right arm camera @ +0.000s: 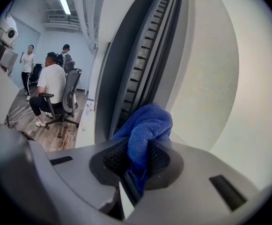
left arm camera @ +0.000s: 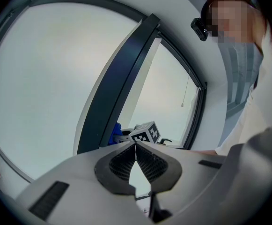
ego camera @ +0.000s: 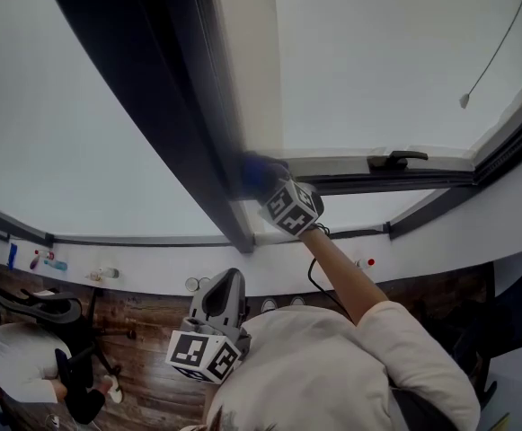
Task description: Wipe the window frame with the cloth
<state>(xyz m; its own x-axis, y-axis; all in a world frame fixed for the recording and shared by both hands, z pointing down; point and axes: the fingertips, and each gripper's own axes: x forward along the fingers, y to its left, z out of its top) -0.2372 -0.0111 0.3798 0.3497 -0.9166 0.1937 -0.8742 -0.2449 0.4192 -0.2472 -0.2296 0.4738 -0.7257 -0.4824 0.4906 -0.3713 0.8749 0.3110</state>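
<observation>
A dark window frame post (ego camera: 189, 124) runs down between two pale panes. My right gripper (ego camera: 274, 191), its marker cube toward me, is shut on a blue cloth (ego camera: 259, 172) and holds it against the lower part of the post. In the right gripper view the cloth (right arm camera: 145, 130) bulges out between the jaws and touches the ribbed dark frame (right arm camera: 143, 64). My left gripper (ego camera: 225, 287) hangs low near my chest, away from the window. Its jaws (left arm camera: 136, 146) are shut with nothing between them, and it looks up at the post (left arm camera: 126, 78) and the cloth (left arm camera: 115, 131).
A black window handle (ego camera: 397, 160) sits on the right sash and a pull cord (ego camera: 464, 101) hangs at upper right. Small items stand on the white sill (ego camera: 153, 272). A seated person on an office chair (right arm camera: 51, 86) and others are behind, on the wooden floor.
</observation>
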